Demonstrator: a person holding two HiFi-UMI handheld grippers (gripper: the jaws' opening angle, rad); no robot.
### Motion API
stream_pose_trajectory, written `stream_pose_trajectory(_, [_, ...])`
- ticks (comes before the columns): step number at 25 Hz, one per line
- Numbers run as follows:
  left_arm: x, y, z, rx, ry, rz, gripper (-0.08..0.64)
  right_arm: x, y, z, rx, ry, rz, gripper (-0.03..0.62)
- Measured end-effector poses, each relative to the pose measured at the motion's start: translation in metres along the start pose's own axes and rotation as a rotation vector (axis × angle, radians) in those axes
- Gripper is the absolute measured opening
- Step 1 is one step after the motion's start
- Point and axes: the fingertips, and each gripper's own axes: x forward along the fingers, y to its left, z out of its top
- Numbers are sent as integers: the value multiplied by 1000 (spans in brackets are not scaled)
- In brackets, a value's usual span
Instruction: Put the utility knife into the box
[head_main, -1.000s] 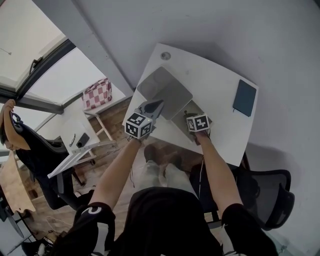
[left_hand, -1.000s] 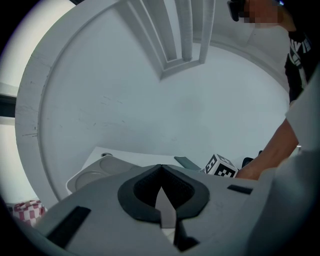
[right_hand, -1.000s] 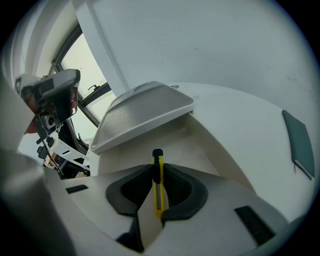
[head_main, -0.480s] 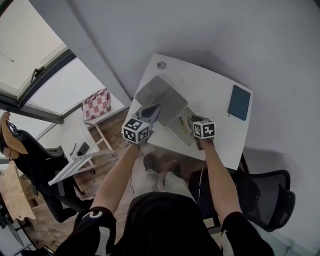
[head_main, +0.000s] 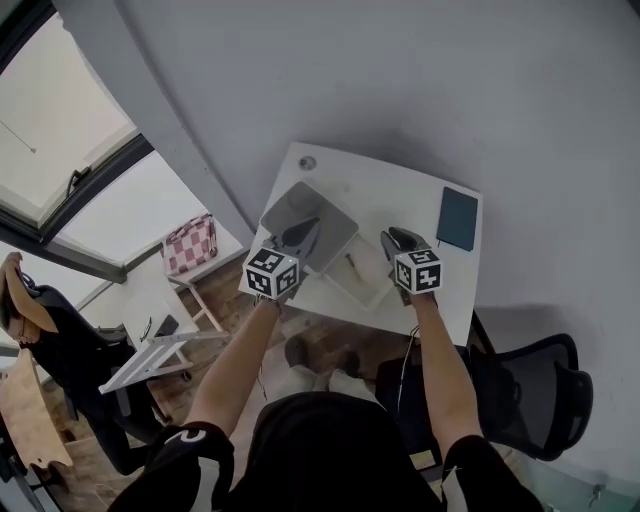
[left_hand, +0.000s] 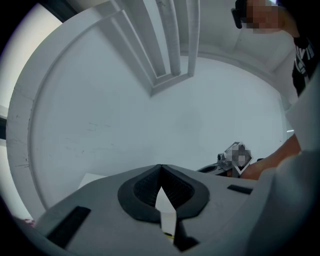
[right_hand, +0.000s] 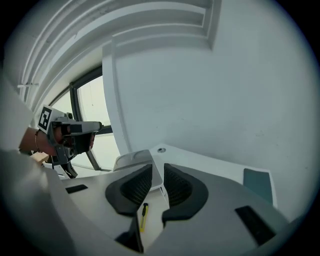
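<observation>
As things stand: the knife (right_hand: 144, 216) lies flat on the floor of the box (head_main: 368, 283), and it shows straight down through the gap of the right jaws. To my eye the putting-in is done.
Box: an open white tray near the front edge of the surface (head_main: 400, 190), sitting between the two grippers. That spot looks chosen so either hand can reach it.
Lid (head_main: 320, 205): grey, tipped up and back on the box's left side, which leaves the mouth clear for a drop from above.
Right gripper (right_hand: 158, 169): the jaws stand a narrow gap apart and have just been closing, with nothing between them. It hangs above the box and apart from it, tilted down toward the tray. I read that as a hand with its load let go, not one about to grip.
Left gripper (left_hand: 160, 170): the jaws meet at the tips and clamp nothing that I can see. It is held over the near part of the lid, and I cannot tell whether it touches. Being that close to the lid suggests the lid is its job.
Notebook (head_main: 458, 218): dark, at the far right corner, well apart from the box and out of the way.
Left to do: perhaps folding the lid down, though the task asks only for the knife to go in.
Risk: small, since the knife is light and lies well inside the walls.
</observation>
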Motion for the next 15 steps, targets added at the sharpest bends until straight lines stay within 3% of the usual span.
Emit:
stream_pose_trajectory(8, [5,-26,41,55,-51,-31,25,-61,-14,66,-42,-182,-91,36])
stream_pose_trajectory(15, [12,-47,65,94,-77,-48,25,-97,-25,94,-35,-272,-133,14])
